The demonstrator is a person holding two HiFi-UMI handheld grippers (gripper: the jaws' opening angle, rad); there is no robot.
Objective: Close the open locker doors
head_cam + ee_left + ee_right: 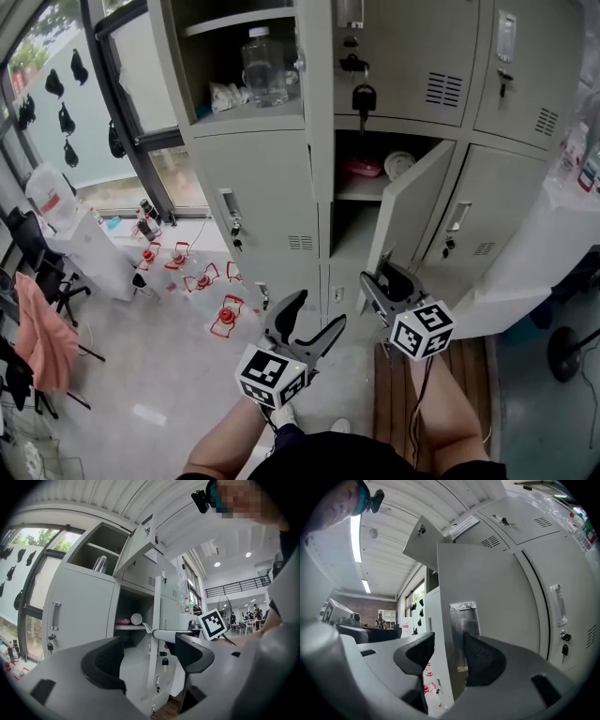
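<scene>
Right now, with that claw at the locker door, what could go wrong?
The right gripper straddles the edge of the open door; swinging it shut could pinch a jaw against the frame, or the edge could slip out. The round white thing sits near the front of the shelf and might block the door.

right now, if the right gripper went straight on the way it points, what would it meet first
The open locker door: its free edge already stands between the right gripper's fingers, so almost any push forward meets the door itself. How deep the edge sits between them is hard to judge.
</scene>
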